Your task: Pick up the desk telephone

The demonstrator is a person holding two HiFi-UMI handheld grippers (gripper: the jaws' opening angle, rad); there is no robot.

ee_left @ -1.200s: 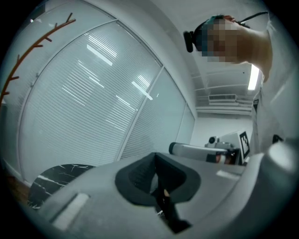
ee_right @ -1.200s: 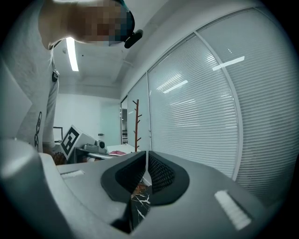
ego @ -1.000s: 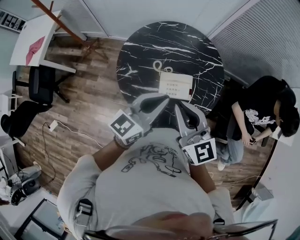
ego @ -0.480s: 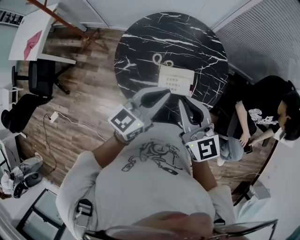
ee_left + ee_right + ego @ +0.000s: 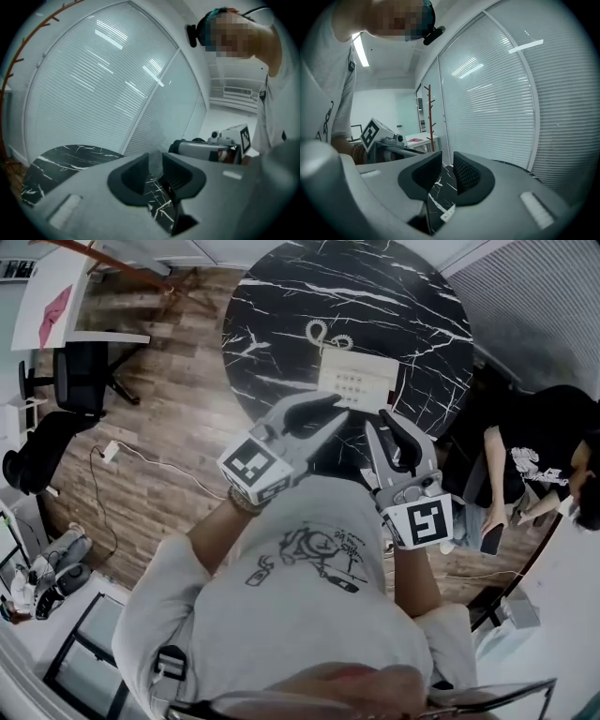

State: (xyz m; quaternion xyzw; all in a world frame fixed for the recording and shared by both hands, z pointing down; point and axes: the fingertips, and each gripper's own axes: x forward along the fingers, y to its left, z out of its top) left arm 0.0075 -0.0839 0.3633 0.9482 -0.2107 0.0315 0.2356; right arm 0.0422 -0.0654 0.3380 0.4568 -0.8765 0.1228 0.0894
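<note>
Head view shows the left gripper point(image 5: 330, 411) and right gripper point(image 5: 387, 423) side by side, pointing at the round black marble table point(image 5: 281, 306). The white desk telephone point(image 5: 356, 382) lies on that table just ahead of both sets of tips, roughly between them, untouched. In the left gripper view and right gripper view each pair of jaws stands a narrow slit apart, having just been opening. Only marble tabletop shows through the gaps, and nothing is gripped. A seated person point(image 5: 534, 442) is off to the right gripper's outer side.
</note>
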